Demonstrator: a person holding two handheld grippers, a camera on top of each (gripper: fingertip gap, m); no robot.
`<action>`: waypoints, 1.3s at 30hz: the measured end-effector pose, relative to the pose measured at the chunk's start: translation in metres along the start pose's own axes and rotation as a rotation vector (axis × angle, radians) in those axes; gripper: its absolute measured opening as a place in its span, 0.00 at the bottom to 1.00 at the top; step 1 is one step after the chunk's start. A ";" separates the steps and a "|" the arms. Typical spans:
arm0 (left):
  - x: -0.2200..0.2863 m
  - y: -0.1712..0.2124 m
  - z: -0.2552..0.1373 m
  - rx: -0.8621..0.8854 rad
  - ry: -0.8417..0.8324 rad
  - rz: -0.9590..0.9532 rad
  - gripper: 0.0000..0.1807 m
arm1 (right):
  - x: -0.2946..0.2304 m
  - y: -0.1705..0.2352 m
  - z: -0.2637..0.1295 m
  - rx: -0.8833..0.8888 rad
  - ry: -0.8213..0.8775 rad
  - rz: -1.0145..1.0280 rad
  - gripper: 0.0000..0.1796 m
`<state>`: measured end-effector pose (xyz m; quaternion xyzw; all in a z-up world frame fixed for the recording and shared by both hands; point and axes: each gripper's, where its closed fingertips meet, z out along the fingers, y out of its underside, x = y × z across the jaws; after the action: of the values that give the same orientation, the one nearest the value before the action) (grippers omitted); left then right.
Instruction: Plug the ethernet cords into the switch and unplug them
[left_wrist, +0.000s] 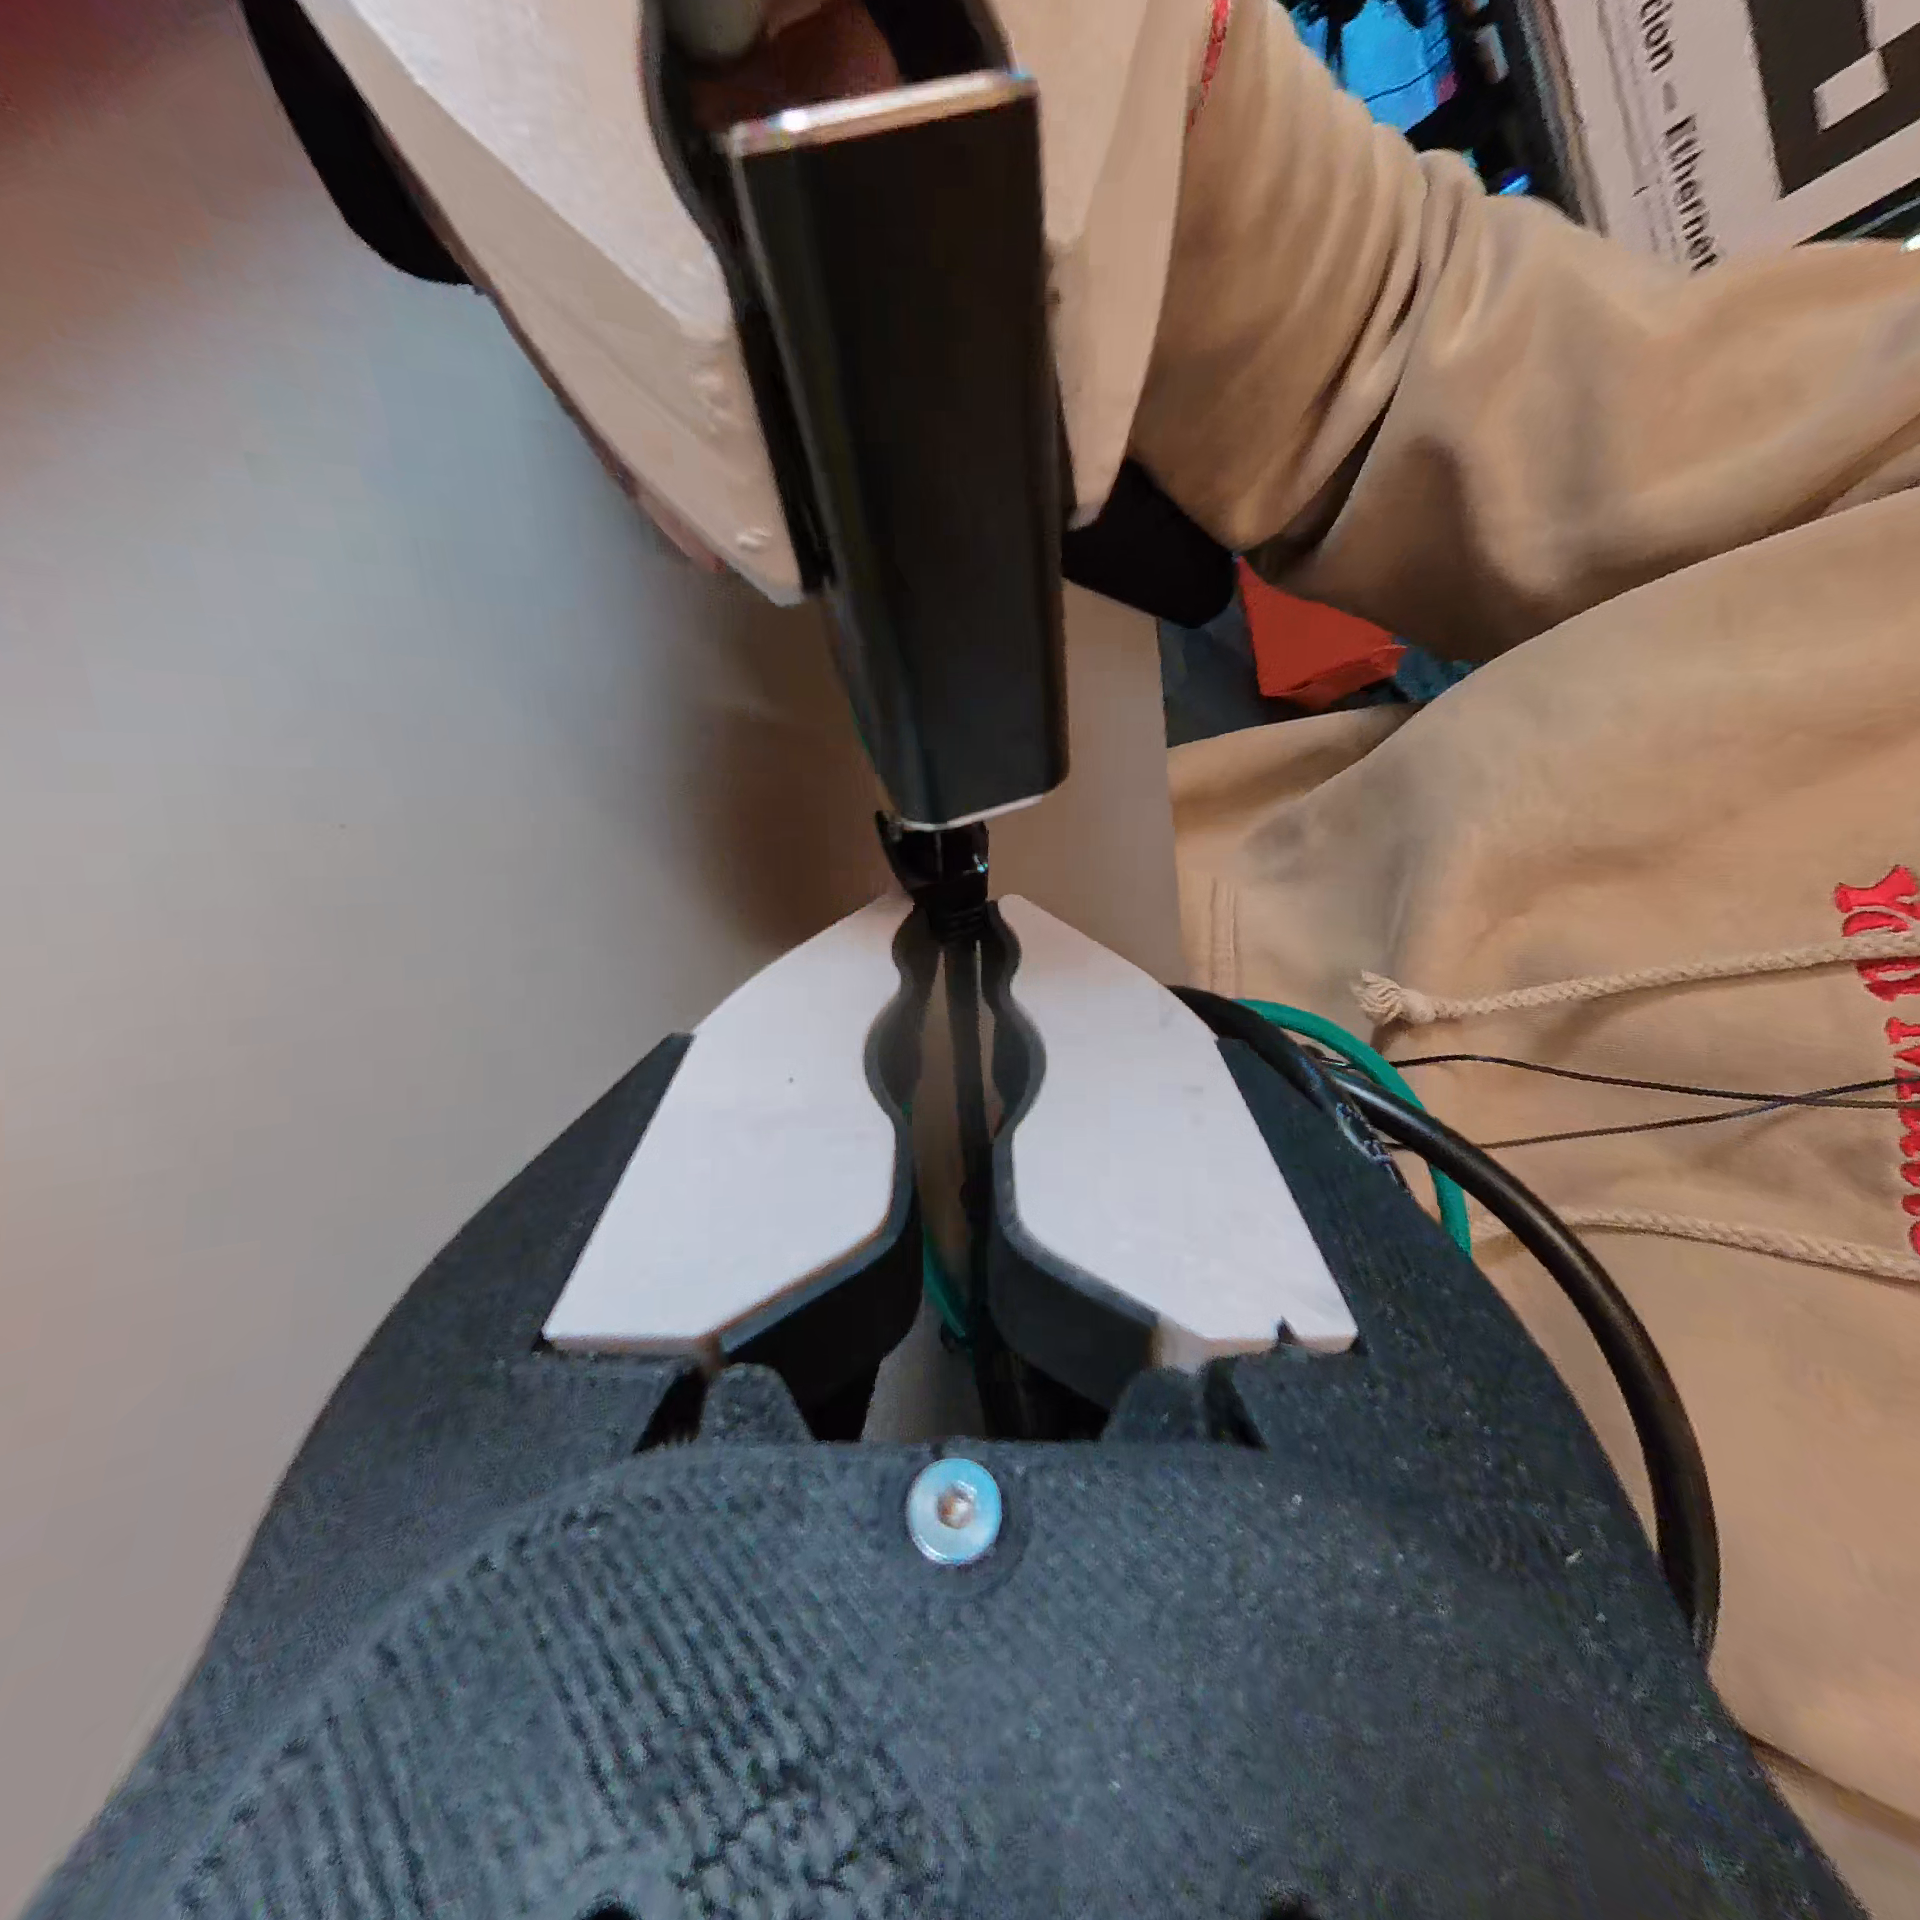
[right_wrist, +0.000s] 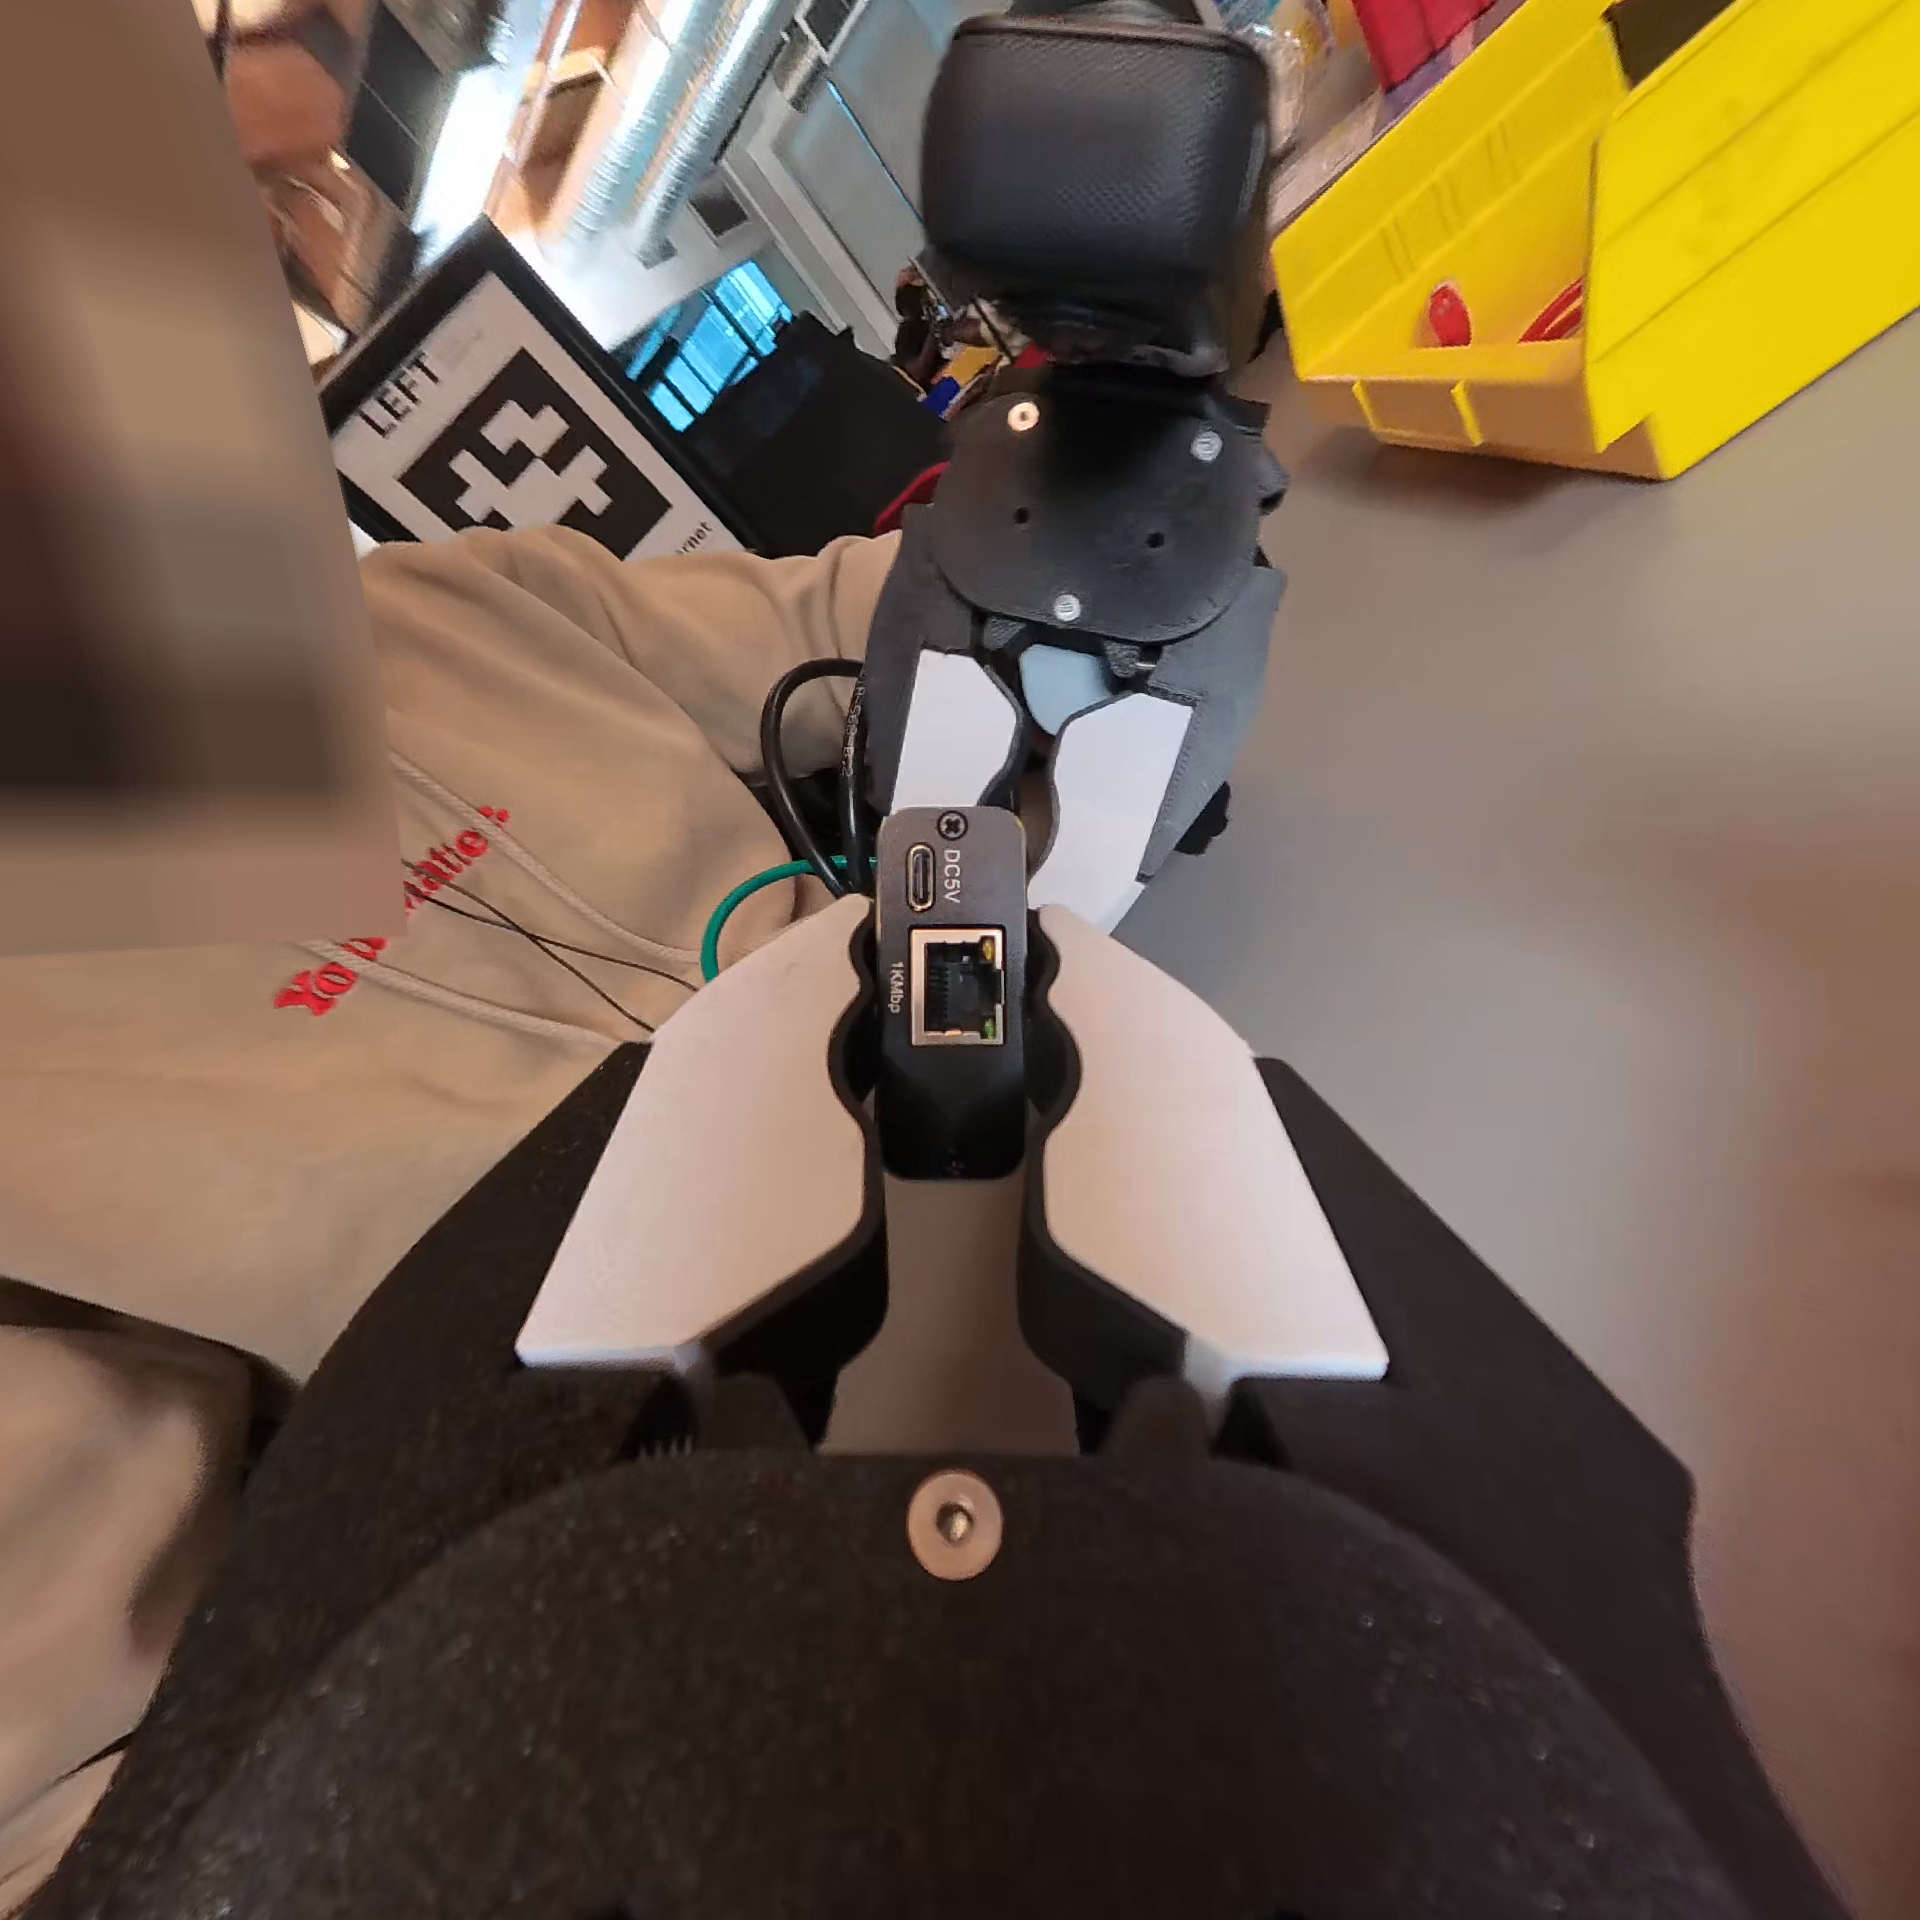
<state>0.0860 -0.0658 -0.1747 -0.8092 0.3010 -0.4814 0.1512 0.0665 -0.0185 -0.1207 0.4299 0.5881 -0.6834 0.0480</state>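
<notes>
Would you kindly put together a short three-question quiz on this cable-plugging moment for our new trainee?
1. True or false: the right gripper is shut on the black switch.
2. Which thing does the left gripper pinch? A) black ethernet cord B) green cable C) yellow bin
3. Fill in: the port facing the right wrist camera is ____.

Key: 1 true; 2 A; 3 empty
</notes>
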 end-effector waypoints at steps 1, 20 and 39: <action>0.000 0.001 0.000 0.000 0.018 -0.010 0.05 | 0.001 0.001 0.000 0.000 -0.003 0.013 0.13; 0.003 0.010 0.000 -0.030 0.008 0.081 0.04 | -0.002 0.020 0.018 -0.214 0.083 -0.063 0.14; 0.024 -0.057 -0.071 0.487 -0.189 0.396 0.06 | -0.035 -0.072 0.012 0.298 0.226 -0.458 0.29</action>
<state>0.0525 -0.0337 -0.0925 -0.7161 0.3130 -0.4232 0.4584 0.0412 -0.0219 -0.0440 0.3615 0.5648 -0.7030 -0.2368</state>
